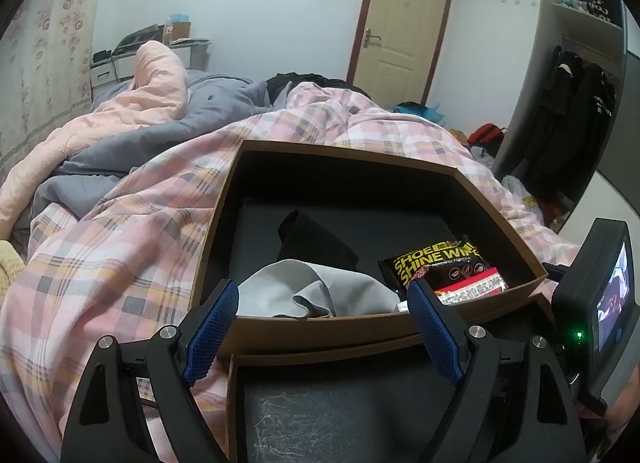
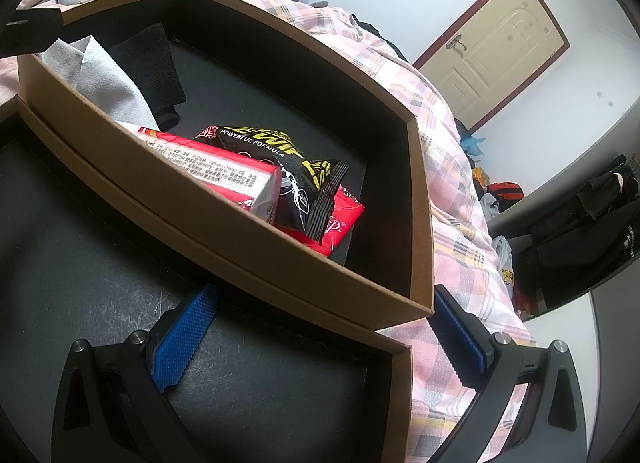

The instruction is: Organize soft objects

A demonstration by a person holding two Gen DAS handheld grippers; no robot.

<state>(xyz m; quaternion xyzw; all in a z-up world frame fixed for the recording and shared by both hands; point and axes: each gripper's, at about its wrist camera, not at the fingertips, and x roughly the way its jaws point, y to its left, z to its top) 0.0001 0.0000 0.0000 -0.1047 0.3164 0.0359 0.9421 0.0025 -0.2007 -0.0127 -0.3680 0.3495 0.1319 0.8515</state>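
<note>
A brown cardboard box (image 1: 320,329) with a black inside sits on the bed; it also shows in the right wrist view (image 2: 224,219). Inside lie a grey cloth (image 1: 320,287), a black cloth (image 1: 320,241), a black shoe-wipes pack (image 1: 436,263) and a red-and-white tissue pack (image 1: 472,287). The same items show in the right wrist view: grey cloth (image 2: 108,79), black cloth (image 2: 152,63), wipes pack (image 2: 304,183), tissue pack (image 2: 224,167). My left gripper (image 1: 322,303) is open and empty at the box's near wall. My right gripper (image 2: 320,303) is open and empty over the box lid (image 2: 280,403) at the box's near corner.
The box lid (image 1: 360,415) lies open side up just in front of the box. A pink plaid quilt (image 1: 120,243) covers the bed, with a grey blanket (image 1: 140,143) and pink blanket (image 1: 160,75) behind. A door (image 1: 400,31) and hanging dark clothes (image 1: 572,111) stand at the right.
</note>
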